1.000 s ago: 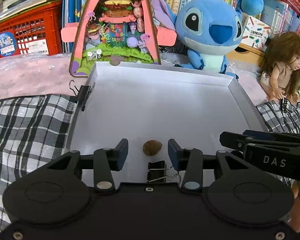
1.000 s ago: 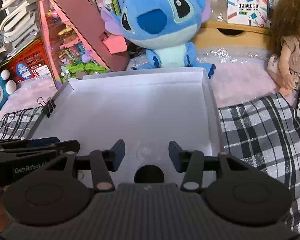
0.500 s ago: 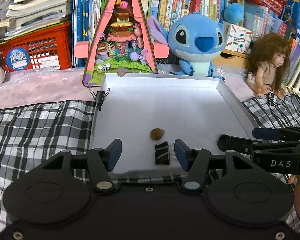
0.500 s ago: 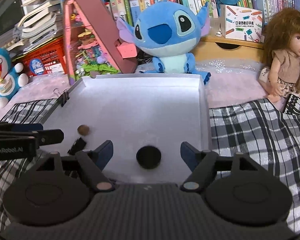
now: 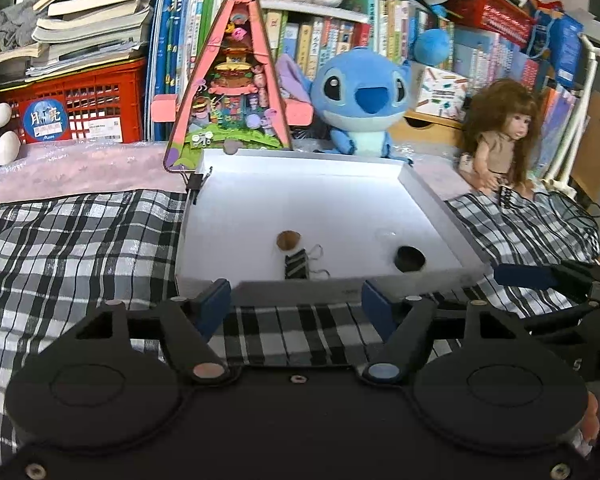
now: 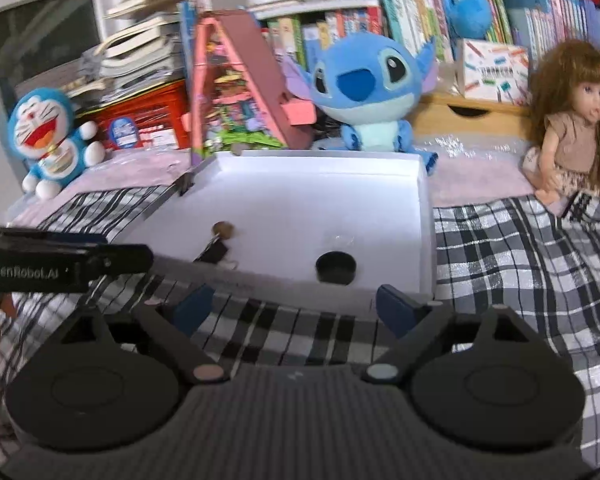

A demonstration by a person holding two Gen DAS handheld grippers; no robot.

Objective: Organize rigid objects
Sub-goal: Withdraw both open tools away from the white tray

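three small things lie in the white tray [image 5: 428,204]: a brown nut-like piece [image 5: 288,239] at the middle of the left wrist view, a black binder clip [image 5: 297,266] touching or just below it, and a black round cap [image 5: 410,258] apart from them toward the lower right of the tray floor. a faint clear disc seems to lie just above the cap, too dim to name. the tray sits on a checked cloth [image 5: 80,240], with another binder clip [image 5: 194,184] clamped on its upper left corner.

both tools hover over the cloth, just short of the tray's near wall. the left gripper [image 5: 296,306] has its jaws opening, about half spread, with nothing between them but cloth and the tray's edge beyond. the right gripper [image 6: 294,306] has its jaws opening too, wider, close to full spread, and empty as well; in the right wrist view the cap sits just beyond its gap, and the left tool's arm crosses the left edge of the frame.

to my eye this is the gap between placements: the pieces lie dropped in the tray and both hands are free. whether more loose things wait is not shown; none lie on the cloth in view. if more remain, the next move calls for turning toward one, lining the spread jaws either side of it and closing. blue stitch plush [image 5: 362,100] and doll [image 5: 500,136] sit behind, in nobody's way.
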